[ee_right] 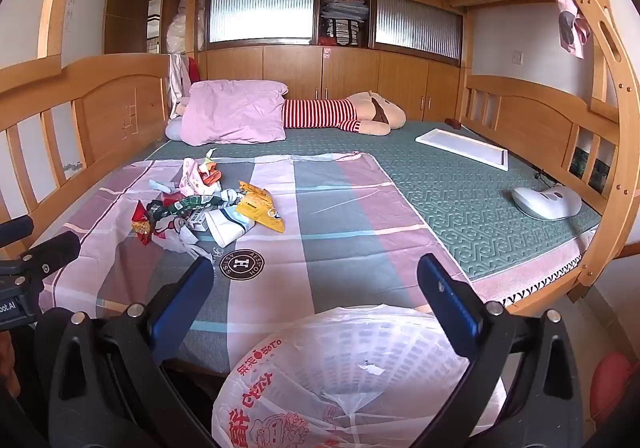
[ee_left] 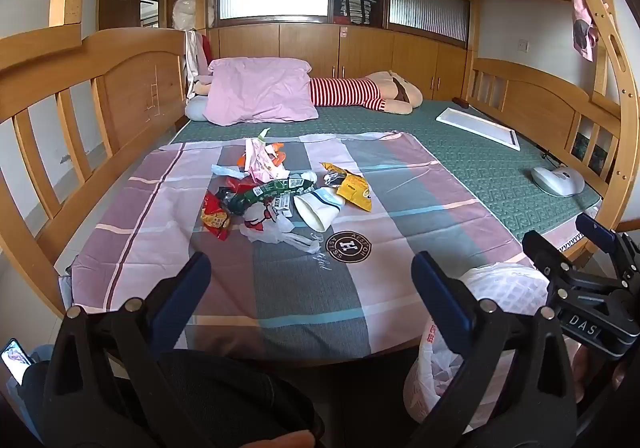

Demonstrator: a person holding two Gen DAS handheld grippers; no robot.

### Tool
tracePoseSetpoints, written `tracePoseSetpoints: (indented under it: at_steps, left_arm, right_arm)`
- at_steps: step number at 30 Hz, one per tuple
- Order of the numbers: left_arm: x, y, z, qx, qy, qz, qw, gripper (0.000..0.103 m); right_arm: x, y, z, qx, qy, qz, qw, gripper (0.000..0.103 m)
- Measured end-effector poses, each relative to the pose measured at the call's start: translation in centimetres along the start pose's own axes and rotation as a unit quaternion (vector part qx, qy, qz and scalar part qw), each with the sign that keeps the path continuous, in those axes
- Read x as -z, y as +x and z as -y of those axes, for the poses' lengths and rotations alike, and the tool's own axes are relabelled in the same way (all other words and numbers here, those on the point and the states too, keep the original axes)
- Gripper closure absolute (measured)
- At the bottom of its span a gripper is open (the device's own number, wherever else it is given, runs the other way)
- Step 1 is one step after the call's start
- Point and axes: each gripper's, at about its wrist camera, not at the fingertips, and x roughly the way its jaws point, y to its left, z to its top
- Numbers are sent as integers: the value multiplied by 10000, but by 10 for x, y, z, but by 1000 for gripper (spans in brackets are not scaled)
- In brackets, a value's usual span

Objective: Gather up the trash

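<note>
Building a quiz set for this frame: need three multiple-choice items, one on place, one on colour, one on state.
1. Where does the trash pile lie?
A. on the striped sheet
B. on the floor
C. on the pink pillow

2. What colour is the snack bag at the right edge of the pile?
A. blue
B. yellow
C. black

3. How does the paper cup sit?
A. upright
B. stacked inside another cup
C. tipped on its side

Key:
1 A, the wrappers rest on the sheet spread over the green mattress.
2 B, it is yellow in both views.
3 C, its open mouth faces the camera, its side lying on the sheet.

Both the left gripper and the right gripper are open, holding nothing.
</note>
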Motion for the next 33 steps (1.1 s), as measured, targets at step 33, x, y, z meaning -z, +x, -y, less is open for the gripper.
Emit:
tracePoseSetpoints:
  at_steps: [33]
  left_arm:
    - [5, 8, 6, 34, 87, -131, 9999, 3]
  right_arm:
    - [2, 6, 11, -25, 244, -48, 9997, 3]
